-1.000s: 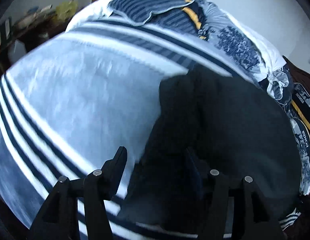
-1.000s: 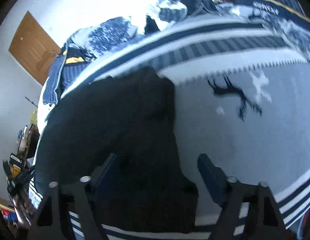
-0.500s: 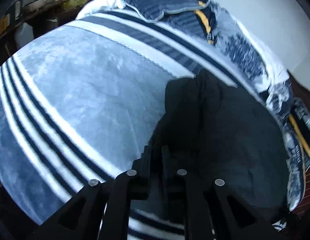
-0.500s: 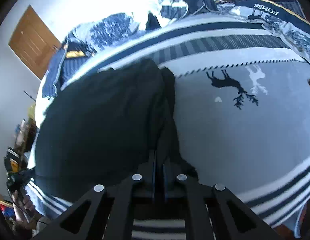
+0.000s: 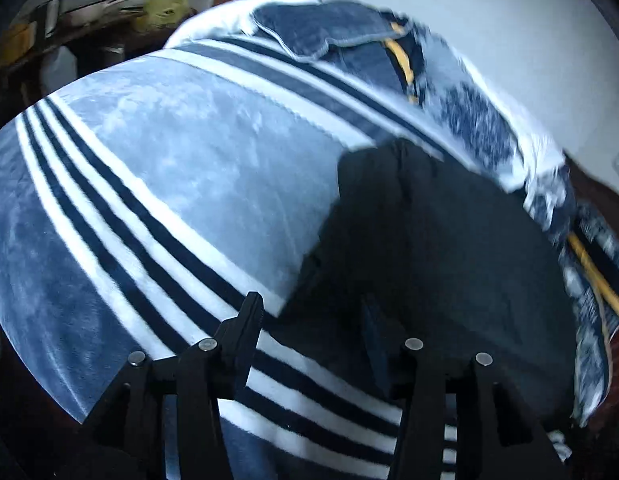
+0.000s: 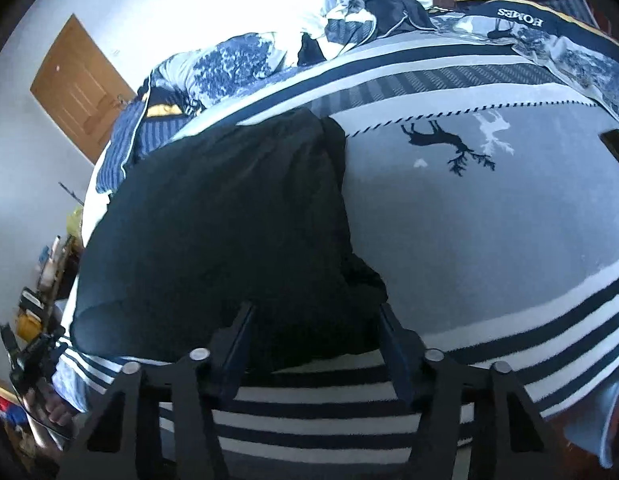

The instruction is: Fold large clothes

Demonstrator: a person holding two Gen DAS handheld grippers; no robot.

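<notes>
A large black garment [image 5: 437, 248] lies spread flat on a grey-blue striped blanket [image 5: 181, 168] on a bed. In the right wrist view the garment [image 6: 229, 216] fills the middle left. My left gripper [image 5: 309, 312] is open, its fingers just above the garment's near left edge, holding nothing. My right gripper [image 6: 315, 320] is open over the garment's near right corner, holding nothing.
Crumpled blue and white bedding [image 5: 481, 120] lies along the far side of the bed, also in the right wrist view [image 6: 237, 64]. A deer pattern [image 6: 445, 144] marks the blanket right of the garment. A cluttered table [image 5: 81, 12] and a wooden door [image 6: 77, 88] stand beyond.
Both grippers were open, shut on the garment's near edge half a second ago, and are open again now. The garment lies flat.
</notes>
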